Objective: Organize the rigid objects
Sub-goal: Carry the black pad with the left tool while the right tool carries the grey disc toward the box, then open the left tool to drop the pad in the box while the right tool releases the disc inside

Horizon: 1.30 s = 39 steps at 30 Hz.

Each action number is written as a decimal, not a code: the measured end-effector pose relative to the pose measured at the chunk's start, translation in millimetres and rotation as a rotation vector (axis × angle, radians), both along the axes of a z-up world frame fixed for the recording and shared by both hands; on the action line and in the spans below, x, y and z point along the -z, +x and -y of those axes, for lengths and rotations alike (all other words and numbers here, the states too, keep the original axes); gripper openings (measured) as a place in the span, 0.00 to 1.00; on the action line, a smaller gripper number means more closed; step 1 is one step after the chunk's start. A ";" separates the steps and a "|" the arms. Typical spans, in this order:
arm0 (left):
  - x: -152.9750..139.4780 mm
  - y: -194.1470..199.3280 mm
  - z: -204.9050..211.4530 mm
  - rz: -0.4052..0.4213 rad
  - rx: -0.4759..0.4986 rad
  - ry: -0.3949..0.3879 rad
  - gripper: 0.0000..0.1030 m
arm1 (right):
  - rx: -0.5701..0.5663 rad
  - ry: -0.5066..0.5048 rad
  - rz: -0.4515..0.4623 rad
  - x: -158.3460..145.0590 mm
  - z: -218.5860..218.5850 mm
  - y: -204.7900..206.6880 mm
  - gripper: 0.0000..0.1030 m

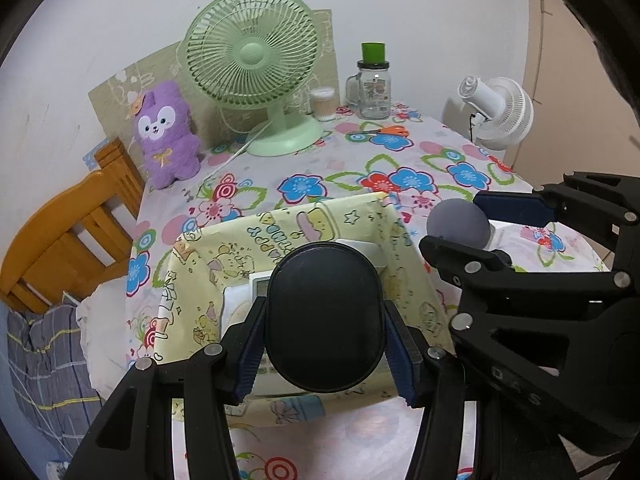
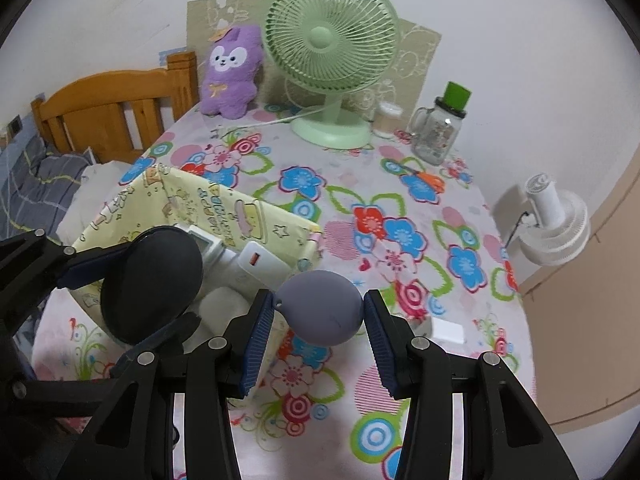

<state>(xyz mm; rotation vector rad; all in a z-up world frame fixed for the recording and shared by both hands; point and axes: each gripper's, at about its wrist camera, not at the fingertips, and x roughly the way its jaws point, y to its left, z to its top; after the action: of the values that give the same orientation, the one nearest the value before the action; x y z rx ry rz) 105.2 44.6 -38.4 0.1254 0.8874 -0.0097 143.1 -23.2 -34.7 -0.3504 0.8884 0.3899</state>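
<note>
My left gripper [image 1: 324, 340] is shut on a black oval case [image 1: 325, 316] and holds it over the yellow cartoon-print fabric box [image 1: 200, 280]. White devices [image 1: 248, 292] lie inside the box. My right gripper [image 2: 319, 314] is shut on a grey rubber ball-shaped object [image 2: 320, 308], just right of the box's near corner. In the right wrist view the black case [image 2: 152, 280], the box [image 2: 224, 208] and a white power bank [image 2: 256, 262] show at left. In the left wrist view the grey ball [image 1: 458, 222] shows at right.
On the flowered tablecloth [image 2: 400, 240] stand a green fan [image 1: 256, 64], a purple plush [image 1: 166, 134], a glass jar mug with green lid [image 1: 372, 84], a cotton-swab tub [image 1: 322, 103] and orange scissors [image 1: 384, 131]. A small white block [image 2: 448, 330] lies near my right gripper. A white fan [image 2: 556, 220] and a wooden bed frame [image 2: 116, 108] flank the table.
</note>
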 end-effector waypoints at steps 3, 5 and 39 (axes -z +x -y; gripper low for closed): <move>2.5 4.6 -4.3 -0.005 -0.005 -0.003 0.54 | -0.010 0.005 -0.009 1.8 -4.9 4.4 0.48; 4.6 8.3 -8.1 -0.009 -0.008 -0.008 0.55 | -0.015 0.000 -0.012 3.2 -8.3 7.3 0.48; 60.8 47.2 -53.7 -0.142 -0.103 -0.082 0.55 | -0.126 0.050 -0.136 45.4 -66.2 41.9 0.48</move>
<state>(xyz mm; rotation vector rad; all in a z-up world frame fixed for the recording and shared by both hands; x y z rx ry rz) 152.4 98.3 -99.2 0.0023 1.0330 0.0410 184.9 43.0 -80.1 -0.3380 0.9902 0.5568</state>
